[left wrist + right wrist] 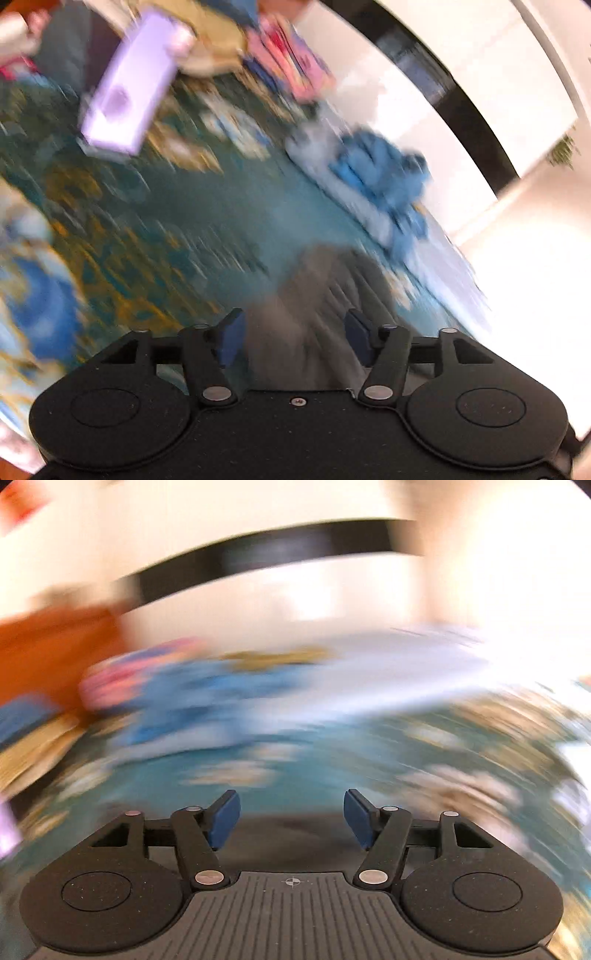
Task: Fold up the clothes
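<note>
Both the left gripper [293, 341] and right gripper [291, 819] stood open and empty over a soft, limp grey garment [317, 295], probably best pinched at its hem.

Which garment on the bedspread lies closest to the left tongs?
The grey garment, lying right before the open left tongs and reaching between their pads. The blue garment sits farther off by the bed's edge; the pink one is farthest.

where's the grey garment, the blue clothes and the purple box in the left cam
grey garment [317, 295], left wrist view, middle of its crumpled top between the open fingers
blue clothes [380, 173], left wrist view, centre of the bunched blue pile
purple box [129, 85], left wrist view, its broad upper face
</note>
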Demonstrator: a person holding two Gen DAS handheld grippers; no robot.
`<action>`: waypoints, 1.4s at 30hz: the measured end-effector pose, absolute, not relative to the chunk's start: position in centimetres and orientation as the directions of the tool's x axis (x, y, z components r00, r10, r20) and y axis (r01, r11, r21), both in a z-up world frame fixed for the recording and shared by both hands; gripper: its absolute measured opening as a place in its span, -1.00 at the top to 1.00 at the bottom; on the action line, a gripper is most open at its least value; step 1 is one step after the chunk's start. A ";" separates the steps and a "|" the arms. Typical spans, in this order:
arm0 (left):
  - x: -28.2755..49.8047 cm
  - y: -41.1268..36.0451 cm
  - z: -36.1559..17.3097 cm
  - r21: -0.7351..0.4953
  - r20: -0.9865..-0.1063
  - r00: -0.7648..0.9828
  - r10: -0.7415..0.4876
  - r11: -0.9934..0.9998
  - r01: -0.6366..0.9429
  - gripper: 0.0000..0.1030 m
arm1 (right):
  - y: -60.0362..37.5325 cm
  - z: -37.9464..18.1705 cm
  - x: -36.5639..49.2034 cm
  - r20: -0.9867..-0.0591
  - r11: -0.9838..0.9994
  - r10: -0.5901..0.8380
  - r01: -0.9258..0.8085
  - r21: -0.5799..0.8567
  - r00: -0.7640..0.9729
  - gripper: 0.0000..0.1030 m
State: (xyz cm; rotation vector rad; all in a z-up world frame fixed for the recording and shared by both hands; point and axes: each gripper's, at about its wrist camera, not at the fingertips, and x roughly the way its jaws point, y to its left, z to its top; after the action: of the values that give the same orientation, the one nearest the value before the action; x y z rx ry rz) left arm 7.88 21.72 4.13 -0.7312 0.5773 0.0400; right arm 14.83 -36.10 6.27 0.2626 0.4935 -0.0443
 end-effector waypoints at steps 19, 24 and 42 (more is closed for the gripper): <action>14.4 15.2 4.3 -0.617 -0.509 0.814 -0.281 0.778 -0.118 -0.58 | -44.4 -3.0 16.3 -0.605 0.742 0.092 0.351 0.571 0.791 0.70; 17.1 15.9 1.8 -0.626 -0.571 0.779 -0.259 0.752 -0.208 -0.64 | -46.6 -1.2 19.4 -0.563 0.691 0.151 0.321 0.648 0.812 0.85; 29.6 12.3 -2.0 -0.435 -0.699 0.692 -0.182 0.876 -0.209 -0.83 | -43.7 3.7 36.1 -0.636 0.985 -0.158 0.168 -0.046 0.755 0.89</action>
State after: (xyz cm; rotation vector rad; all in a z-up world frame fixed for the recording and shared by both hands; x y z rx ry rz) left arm 29.62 12.34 -1.99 -0.5183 0.8167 0.0162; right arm 36.06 -43.66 3.66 0.0143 0.6924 -0.1778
